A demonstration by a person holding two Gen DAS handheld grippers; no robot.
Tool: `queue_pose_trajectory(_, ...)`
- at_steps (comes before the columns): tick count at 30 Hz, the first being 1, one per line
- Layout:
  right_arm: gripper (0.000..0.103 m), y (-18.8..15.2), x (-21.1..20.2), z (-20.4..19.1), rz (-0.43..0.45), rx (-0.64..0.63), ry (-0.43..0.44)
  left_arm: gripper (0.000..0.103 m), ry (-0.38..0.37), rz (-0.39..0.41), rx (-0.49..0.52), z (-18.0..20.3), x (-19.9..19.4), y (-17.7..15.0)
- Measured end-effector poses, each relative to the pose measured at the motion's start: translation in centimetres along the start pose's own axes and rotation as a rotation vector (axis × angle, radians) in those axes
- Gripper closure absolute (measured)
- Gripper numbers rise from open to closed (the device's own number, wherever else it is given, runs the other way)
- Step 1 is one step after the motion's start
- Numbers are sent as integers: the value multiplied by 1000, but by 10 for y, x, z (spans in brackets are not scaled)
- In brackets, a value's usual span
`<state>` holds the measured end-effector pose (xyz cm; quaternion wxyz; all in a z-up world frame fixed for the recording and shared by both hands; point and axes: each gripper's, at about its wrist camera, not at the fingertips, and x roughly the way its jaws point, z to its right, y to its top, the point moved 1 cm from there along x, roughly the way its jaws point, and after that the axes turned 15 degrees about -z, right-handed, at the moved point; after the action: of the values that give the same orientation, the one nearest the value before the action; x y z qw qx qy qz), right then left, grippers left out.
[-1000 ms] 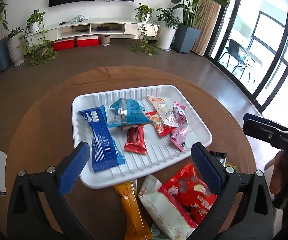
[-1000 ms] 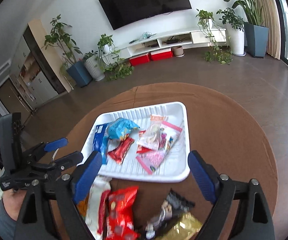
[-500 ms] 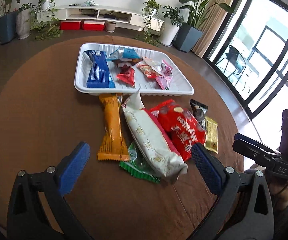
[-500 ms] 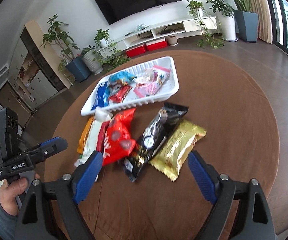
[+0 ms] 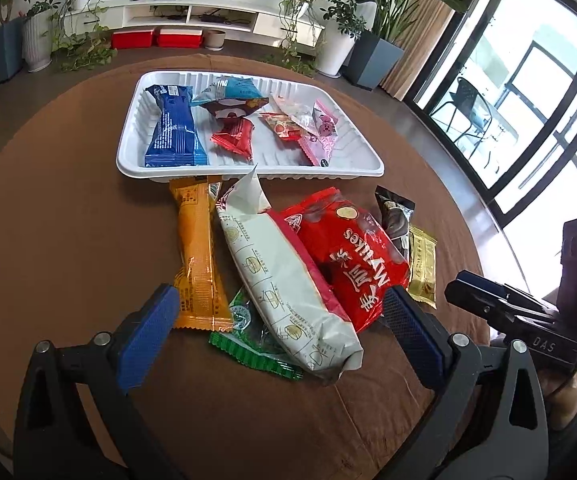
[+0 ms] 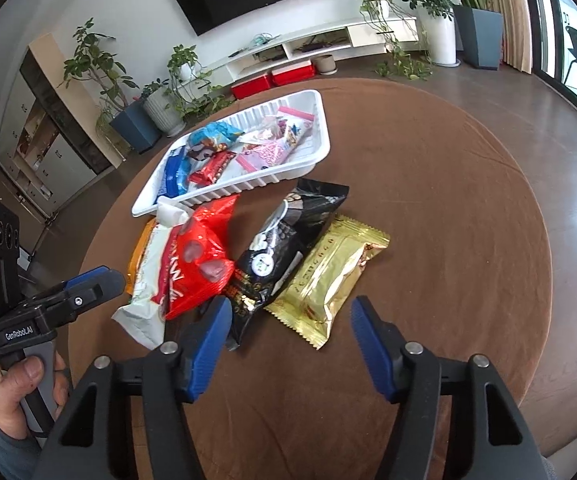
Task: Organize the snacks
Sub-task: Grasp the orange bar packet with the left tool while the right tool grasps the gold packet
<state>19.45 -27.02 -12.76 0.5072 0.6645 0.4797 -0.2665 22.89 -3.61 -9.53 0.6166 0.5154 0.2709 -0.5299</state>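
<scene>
On a round brown table [image 5: 68, 240], a white tray [image 5: 128, 160] sits toward twelve o'clock and already holds several small snacks: a blue packet [image 5: 174, 128], a light blue one [image 5: 232, 90], a small red one [image 5: 234, 138], and pink and pale wrappers [image 5: 320, 136] at its three o'clock end. The sorting looks roughly half done. Left loose on the table, just at the tray's six o'clock edge, lie an orange bar [image 5: 198, 256], a white bag [image 5: 284, 288] lying over a green packet [image 5: 248, 344], a red bag [image 5: 348, 256], a black bag [image 6: 288, 240] and a gold packet [image 6: 328, 276].

The left gripper [image 5: 276, 328] is spread wide and grasps nothing; its jaws straddle the near ends of the orange bar and white bag. The right gripper [image 6: 288, 324] also holds nothing, its jaws apart just short of the black bag and gold packet.

Compared with a second ago, both grippers have drawn back from over the tray and dropped toward the loose pile, which now fills both views. The right gripper's jaws have just been closing, with nothing between them.
</scene>
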Motion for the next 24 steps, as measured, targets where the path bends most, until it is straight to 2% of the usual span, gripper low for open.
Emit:
queue_pose_trajectory(4,43,5,4,11,-24,29,-32,2,24,27,-25,-23,-15,16)
queue_pose_trajectory(8,44,11,10,20,-41,56,-45,2,97,-72,5,-41,-6,33)
queue_pose_trajectory(11,44,15,16,21,-55,61,-52,3,128,-95,20,-48,0,40)
queue_pose_trajectory(14,44,16,20,22,-67,65,-59,7,132,-117,24,-55,6,45)
queue_pose_trajectory(21,45,19,26,23,-78,68,-85,30,150,-179,27,-68,35,49)
queue_pose_trajectory(24,45,20,27,22,-85,65,-91,32,180,-192,50,-68,43,56)
